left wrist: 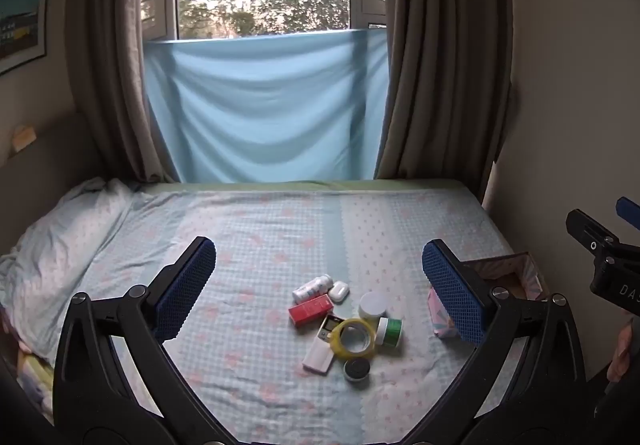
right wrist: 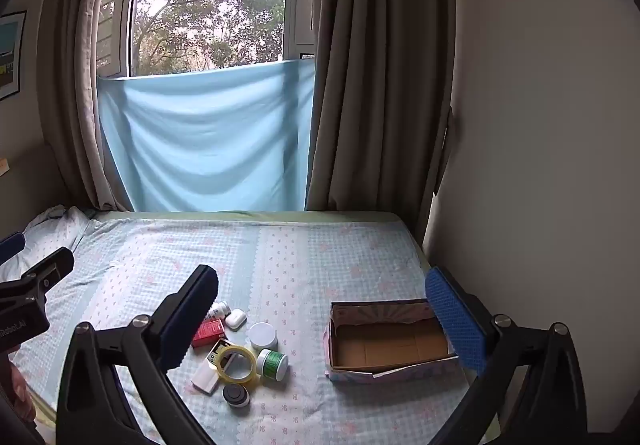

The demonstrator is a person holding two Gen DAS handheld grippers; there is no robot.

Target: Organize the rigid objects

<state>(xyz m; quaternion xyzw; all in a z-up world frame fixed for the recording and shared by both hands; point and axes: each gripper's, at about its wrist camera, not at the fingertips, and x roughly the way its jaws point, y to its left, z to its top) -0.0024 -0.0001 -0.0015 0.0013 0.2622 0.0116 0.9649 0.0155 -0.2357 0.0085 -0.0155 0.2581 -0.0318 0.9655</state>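
Observation:
Several small objects lie in a cluster on the bed: a white bottle (left wrist: 311, 287), a white earbud case (left wrist: 339, 291), a red box (left wrist: 311, 309), a white jar (left wrist: 372, 305), a green-labelled jar (left wrist: 389, 331), a yellow tape roll (left wrist: 353, 338) over a white remote (left wrist: 320, 355), and a black round lid (left wrist: 356, 369). An open, empty cardboard box (right wrist: 390, 341) sits to their right. My left gripper (left wrist: 319, 285) is open above the cluster. My right gripper (right wrist: 320, 319) is open, between the cluster and the box.
The bed (right wrist: 280, 253) has a checked sheet and a pillow (left wrist: 64, 237) at the left. Curtains (right wrist: 380, 85) and a blue cloth (right wrist: 208, 141) hang behind it. A wall (right wrist: 540, 165) runs along the right.

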